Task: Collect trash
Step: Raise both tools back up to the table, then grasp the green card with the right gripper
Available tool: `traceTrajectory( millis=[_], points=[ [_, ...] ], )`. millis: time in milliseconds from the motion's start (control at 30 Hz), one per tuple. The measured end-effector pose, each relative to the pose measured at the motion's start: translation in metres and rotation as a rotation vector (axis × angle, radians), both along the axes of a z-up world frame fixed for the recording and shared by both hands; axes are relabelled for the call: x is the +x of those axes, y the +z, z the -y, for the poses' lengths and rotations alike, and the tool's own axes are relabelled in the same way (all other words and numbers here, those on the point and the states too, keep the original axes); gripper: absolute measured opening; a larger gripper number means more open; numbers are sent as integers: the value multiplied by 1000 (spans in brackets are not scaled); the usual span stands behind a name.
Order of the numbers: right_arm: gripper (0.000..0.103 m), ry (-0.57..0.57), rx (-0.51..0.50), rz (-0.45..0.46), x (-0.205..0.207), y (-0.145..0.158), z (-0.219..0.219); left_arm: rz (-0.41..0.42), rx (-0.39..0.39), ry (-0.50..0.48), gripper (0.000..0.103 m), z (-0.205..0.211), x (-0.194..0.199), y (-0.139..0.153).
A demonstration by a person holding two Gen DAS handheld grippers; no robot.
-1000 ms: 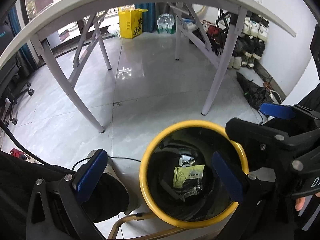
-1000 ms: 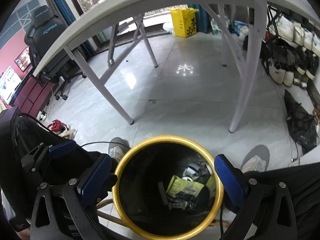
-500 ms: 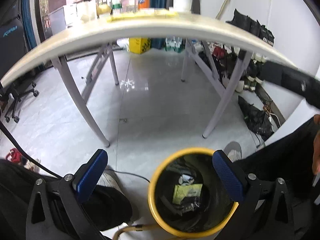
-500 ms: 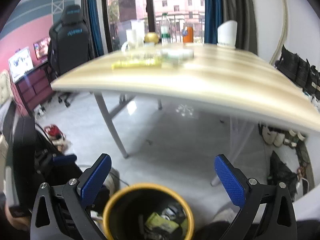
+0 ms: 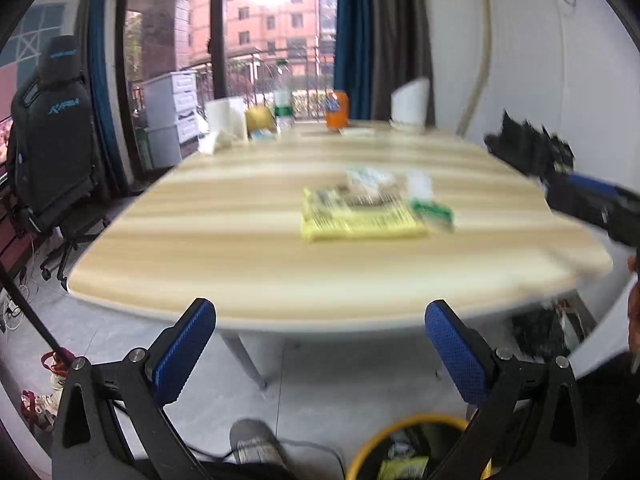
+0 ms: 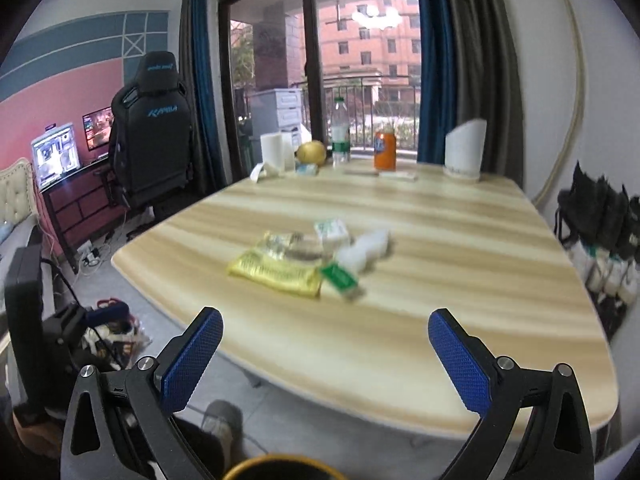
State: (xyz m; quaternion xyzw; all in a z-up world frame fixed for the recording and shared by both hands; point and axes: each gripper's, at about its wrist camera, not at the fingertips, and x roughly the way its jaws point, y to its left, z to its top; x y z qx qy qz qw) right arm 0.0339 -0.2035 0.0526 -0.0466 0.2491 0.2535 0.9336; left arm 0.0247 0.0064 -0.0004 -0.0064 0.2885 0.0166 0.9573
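Observation:
Trash lies mid-table: a yellow wrapper (image 5: 360,220) (image 6: 276,272), a clear crumpled wrapper (image 6: 288,246), a small green packet (image 5: 434,212) (image 6: 340,276), a white crumpled piece (image 6: 366,254) and a small white-green box (image 6: 330,230). The yellow-rimmed black bin (image 5: 408,452) (image 6: 276,468) sits on the floor below, with a yellow packet inside. My left gripper (image 5: 320,354) is open and empty, short of the table's near edge. My right gripper (image 6: 326,358) is open and empty too, over the near edge. The right gripper's body (image 5: 592,200) shows blurred in the left wrist view.
At the table's (image 6: 400,320) far end stand a plastic bottle (image 6: 340,132), an orange can (image 6: 385,151), a paper roll (image 6: 276,152), a yellow fruit (image 6: 312,152) and a white holder (image 6: 466,152). A black chair (image 6: 154,132) stands left; a person's shoe (image 5: 252,446) is beside the bin.
Both grippers have risen from over the bin under the table to tabletop height; the views swung up from the bin's inside to the trash on the table. Both stayed open.

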Motion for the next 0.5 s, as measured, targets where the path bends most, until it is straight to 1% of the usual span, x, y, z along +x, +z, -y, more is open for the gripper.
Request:
traceTrajectory(
  millis=[100,200,267,300,367,433,500],
  points=[
    [103,19,-14,15,9,7,-4,17,3,19,102,-10,15,9],
    [103,38,-32,6,21,2,-8,20,-16,7,102,-17,29,9],
    [103,57,-28,-19,32,-5,-9,9,-33,-13,102,-18,40,8],
    [102,60,-23,-41,39,-10,-9,9,-45,-34,102,-18,41,7],
    [102,57,-8,-86,53,-21,-8,-6,-62,-44,102,-20,50,1],
    [98,44,-16,-109,65,-31,-7,-26,-77,-46,102,-22,54,2],
    [85,49,-36,-131,76,-40,-9,-46,-88,-44,102,-25,60,-2]
  ],
)
